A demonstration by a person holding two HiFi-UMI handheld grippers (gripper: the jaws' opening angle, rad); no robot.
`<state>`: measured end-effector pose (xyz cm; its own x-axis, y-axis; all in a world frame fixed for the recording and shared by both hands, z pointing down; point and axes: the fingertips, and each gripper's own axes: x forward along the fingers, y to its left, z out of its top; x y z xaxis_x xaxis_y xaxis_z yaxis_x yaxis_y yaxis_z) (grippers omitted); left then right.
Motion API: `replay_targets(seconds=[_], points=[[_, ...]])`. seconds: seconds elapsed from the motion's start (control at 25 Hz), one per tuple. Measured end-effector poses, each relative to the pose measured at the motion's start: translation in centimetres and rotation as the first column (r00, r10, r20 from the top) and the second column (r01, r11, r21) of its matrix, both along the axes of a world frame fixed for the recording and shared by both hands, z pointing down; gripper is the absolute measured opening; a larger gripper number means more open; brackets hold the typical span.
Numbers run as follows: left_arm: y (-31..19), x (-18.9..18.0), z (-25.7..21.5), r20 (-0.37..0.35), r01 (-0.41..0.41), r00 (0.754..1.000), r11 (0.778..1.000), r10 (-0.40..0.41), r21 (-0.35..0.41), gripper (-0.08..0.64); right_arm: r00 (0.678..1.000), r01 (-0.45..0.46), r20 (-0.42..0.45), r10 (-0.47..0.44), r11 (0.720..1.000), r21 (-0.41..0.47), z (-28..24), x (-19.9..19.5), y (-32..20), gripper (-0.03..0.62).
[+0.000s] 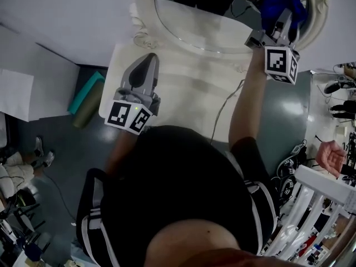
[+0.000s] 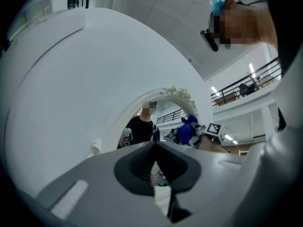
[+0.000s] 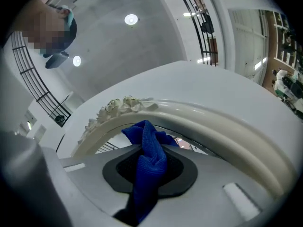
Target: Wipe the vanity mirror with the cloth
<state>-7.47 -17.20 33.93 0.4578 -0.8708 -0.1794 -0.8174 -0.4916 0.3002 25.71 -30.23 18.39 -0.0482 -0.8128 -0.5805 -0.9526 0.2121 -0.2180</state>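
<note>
In front of the vanity mirror (image 1: 183, 24), which stands at the far edge of a white table (image 1: 189, 93), a person in a black top leans in with a gripper in each hand. The right gripper (image 1: 278, 22) is raised to the right side of the mirror, close by its ornate white frame (image 3: 213, 122). Its jaws are clamped on a blue cloth (image 3: 149, 155), which bunches out past the tips toward the glass. From here I cannot tell whether the cloth actually touches the glass.

The left gripper (image 1: 149, 60) is low, just before the mirror's lower left corner, over the table. Its jaws are pressed together with nothing between them (image 2: 155, 162).

The only print I can make out is the black-and-white square patterns on the marker cubes, one behind each gripper (image 1: 281, 64) (image 1: 129, 117). They are codes, not words.

A thin cable (image 1: 222, 107) trails across the table below the mirror. To the left of the mirror, down on the floor, lies a teal roll (image 1: 86, 99). Well off to the right of the mirror, another person's open hand (image 1: 329, 156) shows.
</note>
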Motion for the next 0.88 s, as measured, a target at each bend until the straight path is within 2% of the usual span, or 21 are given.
replay_targets(seconds=[0.16, 0.28, 0.36, 0.48, 0.72, 0.8, 0.88], points=[[0.1, -0.7, 0.4, -0.007, 0.017, 1.000, 1.000, -0.017, -0.010, 0.011, 0.991, 0.005, -0.133, -0.007, 1.000, -0.015, -3.0, -2.5, -0.4, 0.055], [0.2, -0.9, 0.6, -0.013, 0.022, 1.000, 1.000, -0.022, -0.013, 0.011, 0.970, -0.006, -0.243, 0.002, 1.000, -0.018, -4.9, -4.9, -0.7, 0.055], [0.2, -1.0, 0.6, -0.015, 0.024, 1.000, 1.000, -0.024, -0.014, 0.011, 0.945, -0.028, -0.326, 0.021, 0.999, -0.017, -5.9, -6.5, -1.0, 0.055], [0.1, -1.3, 0.7, -0.016, 0.032, 0.999, 0.999, -0.033, -0.015, 0.011, 0.890, -0.055, -0.454, 0.041, 0.998, -0.017, -6.6, -9.1, -1.5, 0.055], [0.2, -2.2, 1.1, -0.026, 0.050, 0.998, 0.998, -0.051, -0.026, 0.011, 0.732, -0.102, -0.676, 0.079, 0.995, 0.007, -5.6, -15.0, -2.5, 0.055], [0.2, -2.3, 1.2, -0.029, 0.051, 0.998, 0.998, -0.052, -0.032, 0.011, 0.644, -0.113, -0.759, 0.099, 0.993, 0.034, -4.5, -17.1, -2.8, 0.055], [0.1, -2.3, 1.3, -0.029, 0.052, 0.998, 0.998, -0.053, -0.033, 0.011, 0.519, -0.125, -0.847, 0.113, 0.991, 0.055, -2.9, -19.5, -3.2, 0.055]])
